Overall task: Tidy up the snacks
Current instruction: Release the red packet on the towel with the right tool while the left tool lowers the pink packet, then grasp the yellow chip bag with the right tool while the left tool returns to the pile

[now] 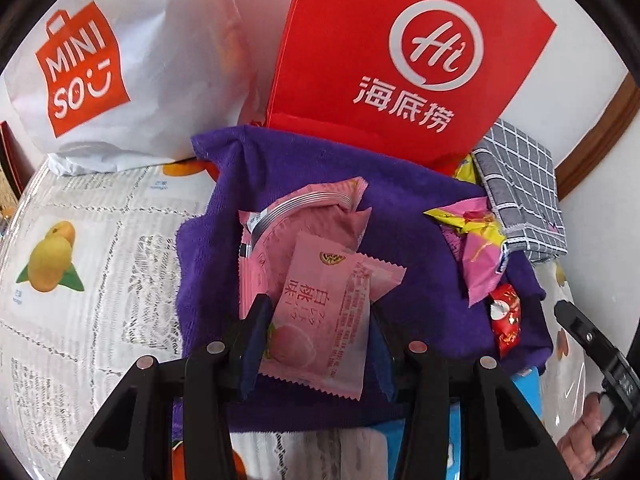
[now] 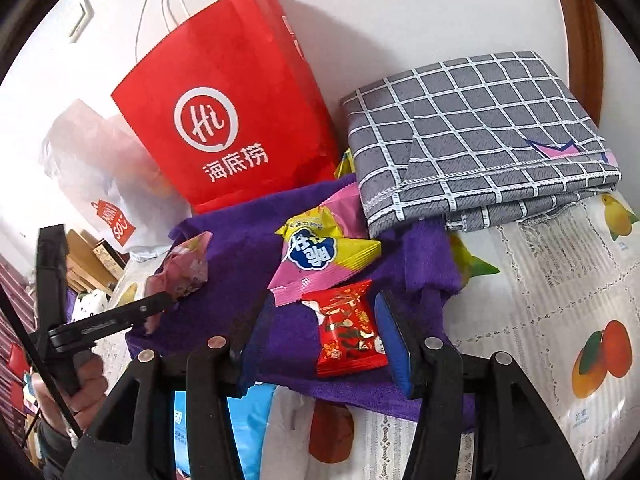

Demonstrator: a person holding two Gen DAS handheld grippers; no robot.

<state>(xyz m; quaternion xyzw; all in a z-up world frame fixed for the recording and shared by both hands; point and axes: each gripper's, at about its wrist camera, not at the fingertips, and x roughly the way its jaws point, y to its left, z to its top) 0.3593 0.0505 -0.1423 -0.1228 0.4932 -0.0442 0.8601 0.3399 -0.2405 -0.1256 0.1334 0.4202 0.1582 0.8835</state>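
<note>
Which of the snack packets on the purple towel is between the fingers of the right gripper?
The small red packet, nearest the camera. The yellow-and-pink packet lies behind it, beyond the right gripper.

Home: fruit-print tablecloth [image 1: 72, 248], shopping bags [image 2: 224, 120]

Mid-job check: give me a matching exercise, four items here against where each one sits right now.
Items:
1. pink peach packet
2. small red packet
3. red paper bag
4. grey checked cloth

Places:
A. standing behind the purple towel
B. between the left gripper fingers
C. folded, right of the bag
D. between the right gripper fingers

Pairs: 1-B, 2-D, 3-A, 4-C
</note>
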